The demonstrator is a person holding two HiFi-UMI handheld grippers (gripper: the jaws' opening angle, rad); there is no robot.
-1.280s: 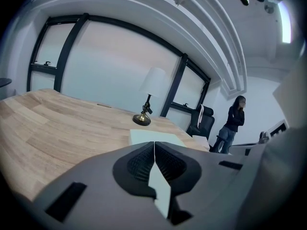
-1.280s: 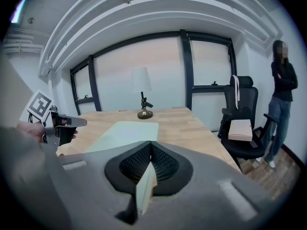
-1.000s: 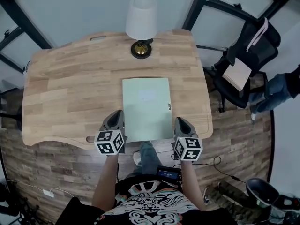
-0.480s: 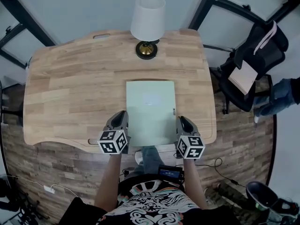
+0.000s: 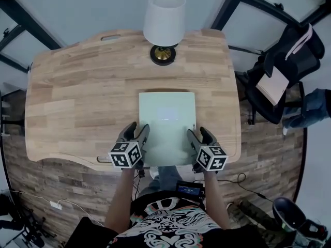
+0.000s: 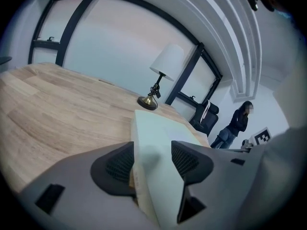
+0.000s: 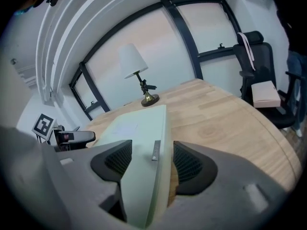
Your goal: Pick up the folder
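Note:
A pale green folder (image 5: pixel 167 125) lies flat on the wooden table (image 5: pixel 77 97), near its front edge. My left gripper (image 5: pixel 136 132) straddles the folder's left edge by the near corner. In the left gripper view its jaws are opening, with the folder (image 6: pixel 158 138) between the pads and no firm press visible. My right gripper (image 5: pixel 199 134) straddles the right edge by the other near corner. Its jaws are opening too, around the folder (image 7: pixel 139 123) and its small metal clip strip (image 7: pixel 156 150).
A lamp (image 5: pixel 164 22) with a white shade and brass base stands at the table's far edge behind the folder. An office chair (image 5: pixel 279 81) holding a book stands off the right side, with a person's legs (image 5: pixel 315 107) beyond it. Wood floor lies below the front edge.
Both grippers moved forward and inward from just outside the folder's near corners onto its side edges. Their jaws went from shut to open around those edges.

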